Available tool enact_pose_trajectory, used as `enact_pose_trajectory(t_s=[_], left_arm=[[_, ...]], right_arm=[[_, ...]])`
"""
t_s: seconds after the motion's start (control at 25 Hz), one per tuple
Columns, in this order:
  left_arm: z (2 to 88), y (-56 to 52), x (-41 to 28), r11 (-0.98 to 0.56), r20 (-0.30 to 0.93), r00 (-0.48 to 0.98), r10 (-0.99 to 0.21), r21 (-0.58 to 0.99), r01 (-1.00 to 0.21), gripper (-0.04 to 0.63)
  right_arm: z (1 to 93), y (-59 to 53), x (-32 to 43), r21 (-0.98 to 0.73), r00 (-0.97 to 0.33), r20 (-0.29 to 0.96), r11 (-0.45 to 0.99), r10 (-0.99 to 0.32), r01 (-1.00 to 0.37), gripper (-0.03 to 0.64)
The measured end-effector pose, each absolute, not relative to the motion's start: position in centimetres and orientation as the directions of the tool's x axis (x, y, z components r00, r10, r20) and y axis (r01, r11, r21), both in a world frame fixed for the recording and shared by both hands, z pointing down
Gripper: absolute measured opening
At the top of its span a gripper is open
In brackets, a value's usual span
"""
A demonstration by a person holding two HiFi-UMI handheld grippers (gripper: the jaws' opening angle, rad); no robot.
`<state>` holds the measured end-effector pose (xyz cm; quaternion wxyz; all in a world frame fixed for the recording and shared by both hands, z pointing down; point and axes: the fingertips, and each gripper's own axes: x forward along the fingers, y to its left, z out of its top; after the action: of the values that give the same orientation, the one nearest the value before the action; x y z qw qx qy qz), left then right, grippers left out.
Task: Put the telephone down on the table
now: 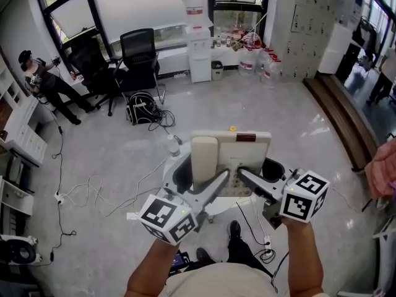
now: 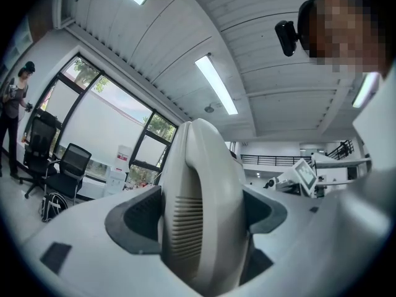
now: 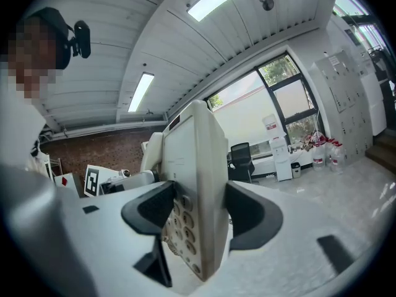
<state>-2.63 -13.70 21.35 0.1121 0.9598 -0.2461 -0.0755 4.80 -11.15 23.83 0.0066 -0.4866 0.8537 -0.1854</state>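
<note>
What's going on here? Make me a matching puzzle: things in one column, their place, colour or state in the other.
1 left gripper
2 right gripper
3 office chair
4 water dispenser

A black
B shut on the telephone, keypad side
C white, standing by the windows
D shut on the handset

Pairs: 1-D, 2-B, 3-A, 4-C

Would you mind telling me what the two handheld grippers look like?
Both the left gripper and the right gripper are pale grey plastic, with long tapering jaws lined with dark grey pads. Each carries a white cube printed with black square markers.
</note>
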Motion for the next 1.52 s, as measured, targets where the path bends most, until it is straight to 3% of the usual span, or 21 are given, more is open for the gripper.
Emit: enact_pose_trajectory(t_s=[0.4, 1.52], left_arm=[[22.6, -17.7, -2.6, -0.816, -0.093, 0.83, -0.55, 0.271, -0.511, 0.377], [33.3, -29.6, -0.8, -0.692, 0.101, 0.774, -0.625, 0.387, -0.609, 0.377]], right_arm=[[24.6, -15.7, 5.0, -0.328, -0.591, 0.175, 0.519, -0.788, -0.789, 0.256], [35.3, -27.8, 6.8, -0.499, -0.673, 0.269, 0.498, -0.689, -0.709, 0.256]])
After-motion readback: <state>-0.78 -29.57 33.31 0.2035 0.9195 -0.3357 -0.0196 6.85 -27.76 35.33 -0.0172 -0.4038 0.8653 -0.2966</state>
